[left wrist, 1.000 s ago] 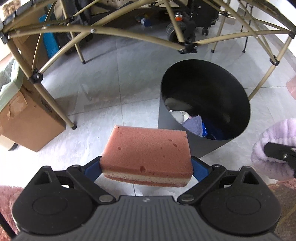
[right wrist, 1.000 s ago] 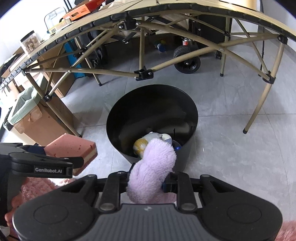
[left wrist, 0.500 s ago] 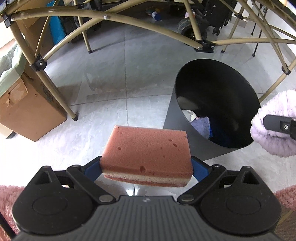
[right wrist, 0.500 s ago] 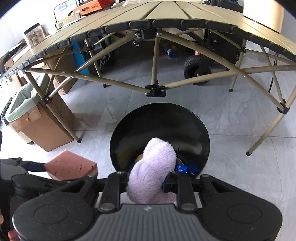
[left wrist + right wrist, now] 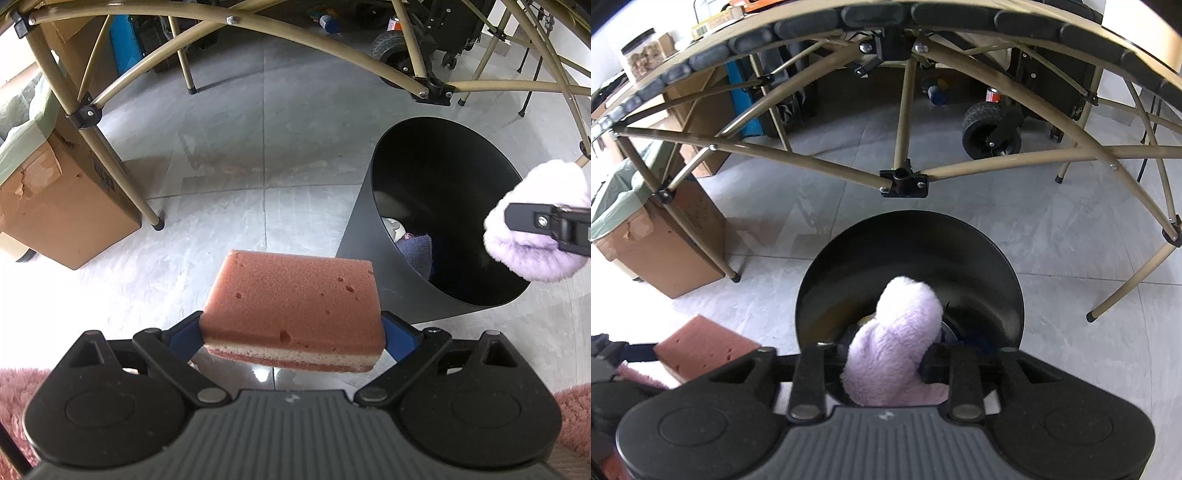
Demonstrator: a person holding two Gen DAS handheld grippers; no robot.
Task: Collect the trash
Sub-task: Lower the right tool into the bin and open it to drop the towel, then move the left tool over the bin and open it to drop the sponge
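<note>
— Where is the trash right now?

— My left hand-held gripper (image 5: 293,334) clamps the pink sponge (image 5: 293,306) across its width, blue pads pressed into both ends, over the grey tiled floor (image 5: 236,155) just left of the black bin (image 5: 388,236). My right hand-held gripper (image 5: 886,363) has the lilac fluffy cloth (image 5: 897,343) between its fingers, directly above the bin's open mouth; its jaws have just been easing apart, and I cannot tell whether the pads still press on the cloth.

— And around you?

— The bin already has scraps inside. A folding bench (image 5: 905,122) with tan legs stands behind it, and a cardboard box (image 5: 55,206) sits left.
</note>
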